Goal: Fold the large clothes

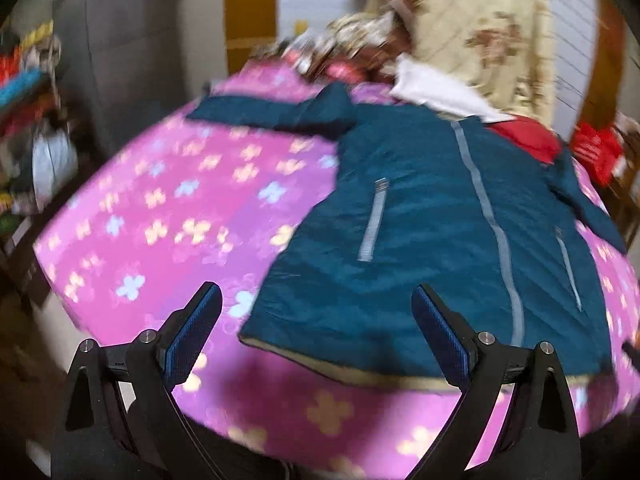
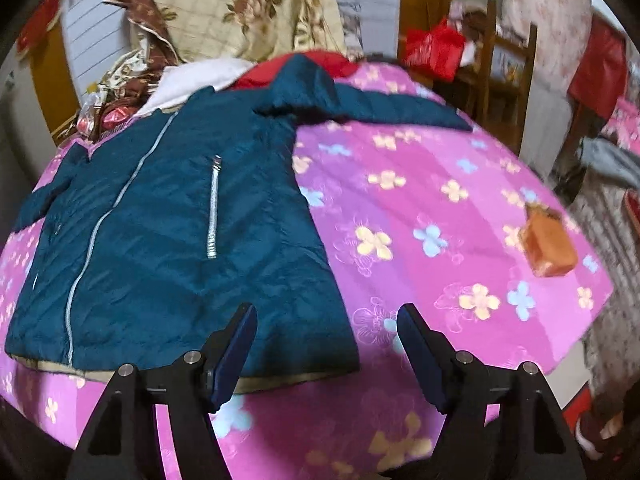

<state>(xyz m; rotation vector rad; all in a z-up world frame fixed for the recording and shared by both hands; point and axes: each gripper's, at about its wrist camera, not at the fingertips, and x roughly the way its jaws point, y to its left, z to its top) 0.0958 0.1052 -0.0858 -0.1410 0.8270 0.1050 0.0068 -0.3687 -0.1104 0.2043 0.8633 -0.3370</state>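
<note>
Left wrist view: my left gripper (image 1: pixel 316 300) hangs above the near edge of the bed, its jaws set wide apart with nothing between them. A cluttered shelf (image 1: pixel 28 92) stands at the far left, blurred, beside a grey wall. The pink flowered bedspread (image 1: pixel 168 200) covers the whole working surface. The teal jacket (image 1: pixel 420 232) lies flat on it, front up and zipped, hem toward me, one sleeve stretched out to the left at the far end. My right-hand finger overlaps the hem in the frame; whether it touches the cloth I cannot tell. Behind the collar lie a white cloth (image 1: pixel 436 88) and a red garment (image 1: pixel 528 136), with a cream floral quilt (image 1: pixel 492 28) piled up beyond them.

Right wrist view: my right gripper (image 2: pixel 327 320) is likewise spread open and empty, poised over the jacket's (image 2: pixel 160 232) right hem corner. From this side the jacket fills the left half, the quilt (image 2: pixel 240 4) heaps behind it, and the bedspread (image 2: pixel 420 184) runs bare to the right. Only this view shows a small orange-brown block (image 2: pixel 548 244) resting on the spread well apart from the jacket, a wooden chair (image 2: pixel 508 68) holding a red bag (image 2: pixel 436 50) past the far edge, and a floor mat at the right.
</note>
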